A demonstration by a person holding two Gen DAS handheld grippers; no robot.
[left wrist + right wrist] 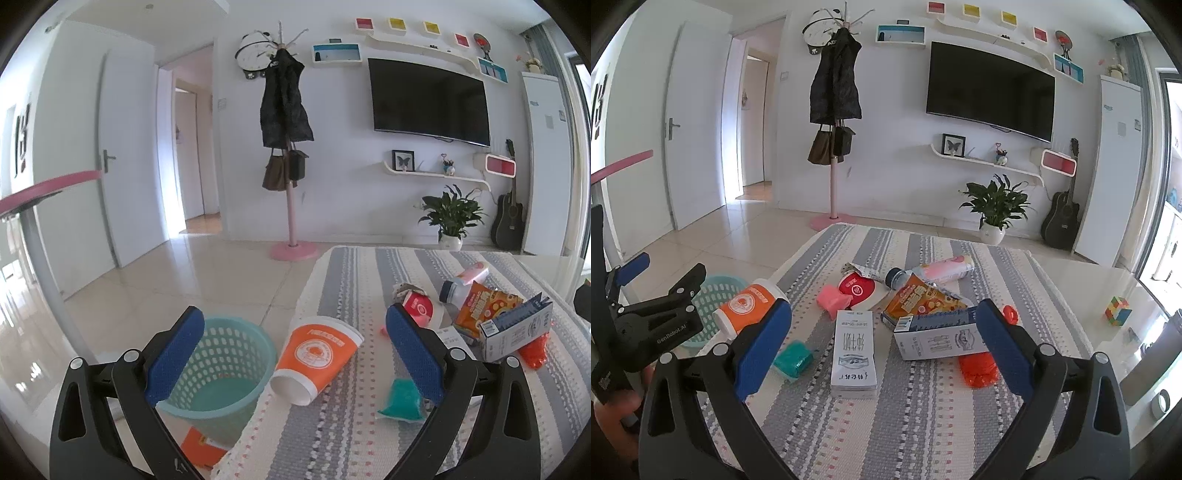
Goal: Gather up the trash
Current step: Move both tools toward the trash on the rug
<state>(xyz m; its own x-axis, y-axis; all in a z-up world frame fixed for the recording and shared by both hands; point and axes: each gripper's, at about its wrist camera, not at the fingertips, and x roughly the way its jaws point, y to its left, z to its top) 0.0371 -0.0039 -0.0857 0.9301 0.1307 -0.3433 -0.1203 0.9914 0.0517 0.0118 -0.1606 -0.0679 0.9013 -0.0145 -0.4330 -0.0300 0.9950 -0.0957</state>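
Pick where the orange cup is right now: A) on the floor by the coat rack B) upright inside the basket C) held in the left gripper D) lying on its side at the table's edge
D: the orange cup lies tipped over on the striped cloth at the edge of the table, between the open left gripper pads with neither touching it, and the basket stands on the floor beside it.

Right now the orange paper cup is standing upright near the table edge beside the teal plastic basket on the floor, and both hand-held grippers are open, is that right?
Not quite. The orange paper cup lies on its side, not upright, as the left wrist view shows. The rest holds: it is near the table edge beside the teal plastic basket on the floor, and the left hand-held gripper and right hand-held gripper are open.
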